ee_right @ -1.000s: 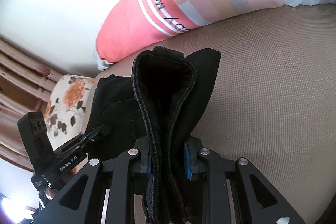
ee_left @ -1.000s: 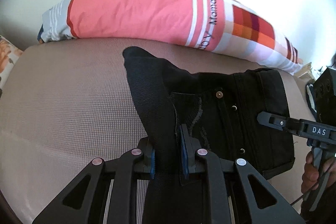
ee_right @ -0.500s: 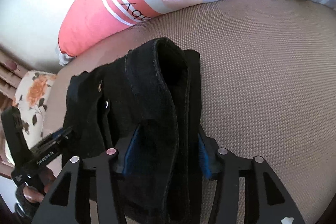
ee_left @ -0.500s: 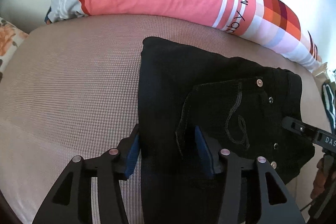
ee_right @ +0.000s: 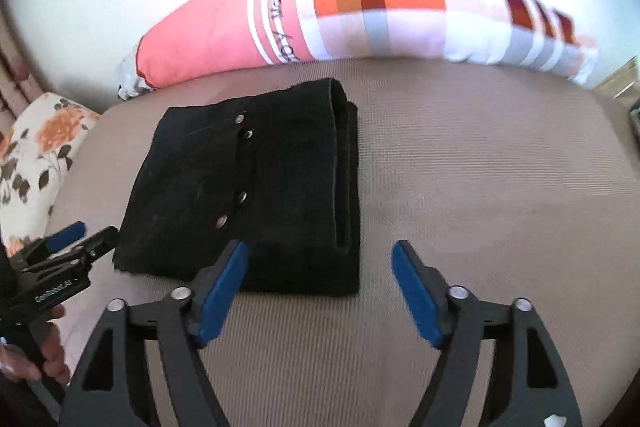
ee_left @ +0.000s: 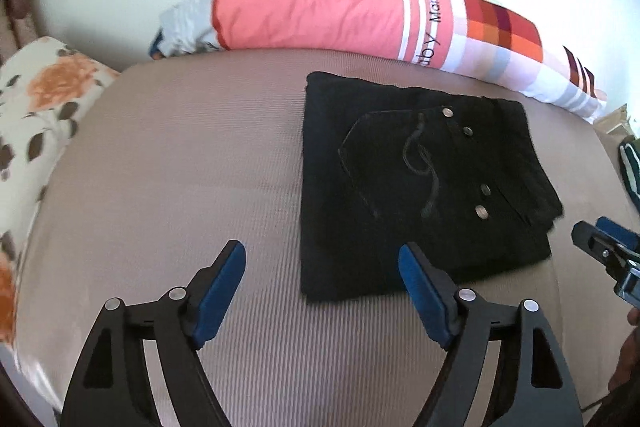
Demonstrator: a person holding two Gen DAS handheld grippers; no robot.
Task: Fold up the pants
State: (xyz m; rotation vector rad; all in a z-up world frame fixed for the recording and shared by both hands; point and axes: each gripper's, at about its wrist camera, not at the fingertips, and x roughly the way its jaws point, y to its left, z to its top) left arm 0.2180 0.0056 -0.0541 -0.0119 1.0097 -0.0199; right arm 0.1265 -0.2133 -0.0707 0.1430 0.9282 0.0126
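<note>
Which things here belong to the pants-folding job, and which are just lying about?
Job:
black pants, folded on the beige mattress
left gripper, open
right gripper, open

Lying about:
pink striped bolster
floral pillow

We see folded black pants point(ee_right: 248, 187) flat on the beige mattress point(ee_right: 480, 187); our right gripper point(ee_right: 320, 259) spread wide, empty.

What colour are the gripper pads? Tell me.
Blue, on black fingers. The pads show best in the left wrist view; the right gripper has the same.
</note>
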